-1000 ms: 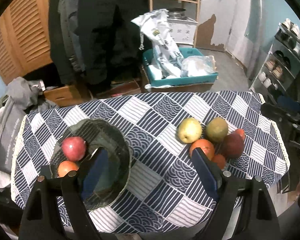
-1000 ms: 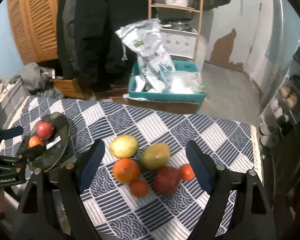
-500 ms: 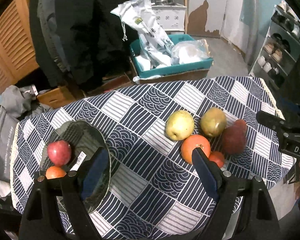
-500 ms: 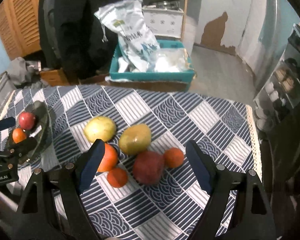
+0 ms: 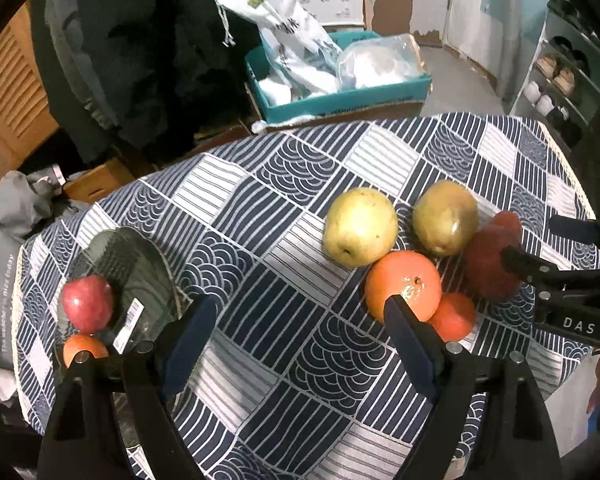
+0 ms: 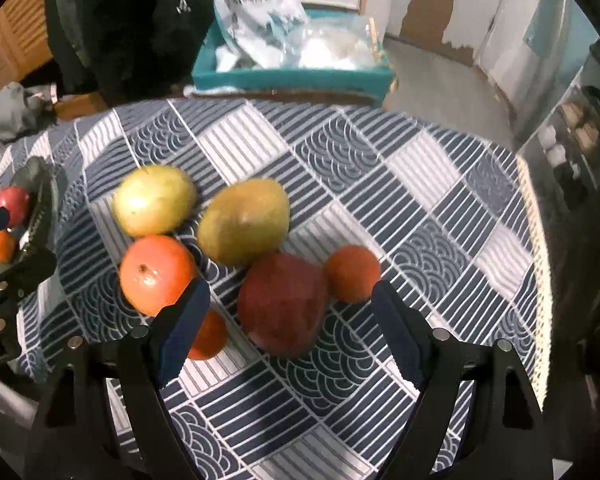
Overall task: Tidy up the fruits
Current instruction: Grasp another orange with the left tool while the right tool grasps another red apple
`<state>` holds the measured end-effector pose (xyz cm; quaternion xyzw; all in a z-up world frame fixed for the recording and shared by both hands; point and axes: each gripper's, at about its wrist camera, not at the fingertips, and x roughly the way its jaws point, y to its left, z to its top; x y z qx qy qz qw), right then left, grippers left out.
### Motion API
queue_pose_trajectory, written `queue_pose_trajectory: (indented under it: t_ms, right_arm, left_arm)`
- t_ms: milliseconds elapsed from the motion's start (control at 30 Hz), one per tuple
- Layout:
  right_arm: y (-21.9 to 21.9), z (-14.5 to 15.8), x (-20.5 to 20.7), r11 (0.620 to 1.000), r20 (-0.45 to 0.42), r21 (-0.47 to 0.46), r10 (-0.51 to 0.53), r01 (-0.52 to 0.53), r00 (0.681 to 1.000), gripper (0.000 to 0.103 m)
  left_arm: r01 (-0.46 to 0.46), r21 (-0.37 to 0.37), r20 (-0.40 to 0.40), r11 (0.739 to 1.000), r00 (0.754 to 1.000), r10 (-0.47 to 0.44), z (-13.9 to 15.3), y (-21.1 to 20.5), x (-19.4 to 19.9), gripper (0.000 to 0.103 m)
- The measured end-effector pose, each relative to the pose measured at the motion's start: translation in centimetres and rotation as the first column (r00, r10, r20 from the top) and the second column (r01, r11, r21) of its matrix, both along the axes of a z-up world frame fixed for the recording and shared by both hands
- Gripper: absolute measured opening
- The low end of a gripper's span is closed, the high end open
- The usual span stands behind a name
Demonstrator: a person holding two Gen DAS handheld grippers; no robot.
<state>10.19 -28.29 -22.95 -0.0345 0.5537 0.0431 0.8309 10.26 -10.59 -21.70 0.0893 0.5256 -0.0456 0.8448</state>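
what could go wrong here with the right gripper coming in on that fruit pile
The right gripper is open around the dark red fruit, which sits packed against the mango and two small oranges. Closing may knock a neighbour rolling; the outer small orange lies on the side nearer the tablecloth edge. The glass plate also overhangs its edge.

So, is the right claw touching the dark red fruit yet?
Apart. The right wrist view shows the open right claw straddling the dark red fruit, tablecloth visible on both sides.

Worktop (image 5: 260, 216) has a navy-and-white patchwork cloth. Sitting right on it: a dark glass plate (image 5: 140, 264) at the left, plus a bunched-up pile of fruit (image 6: 228, 248) on the right.
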Motion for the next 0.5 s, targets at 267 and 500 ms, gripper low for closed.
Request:
queue_pose_trajectory:
  t_ms: [267, 500]
  right_arm:
    - [-0.2, -3.1, 0.8, 1.0, -0.068, 0.008, -0.025, 0.026, 0.997, 0.083]
    - [-0.2, -5.1, 1.3, 0.999, -0.101, 0.002, -0.037, 0.037, 0.994, 0.083]
  left_arm:
    - [0.012, 0.001, -0.043, 1.0, 0.999, -0.012, -2.2, -0.5, 0.4, 0.087]
    - [0.013, -0.014, -0.064, 1.0, 0.998, -0.014, -3.4, -1.0, 0.8, 0.087]
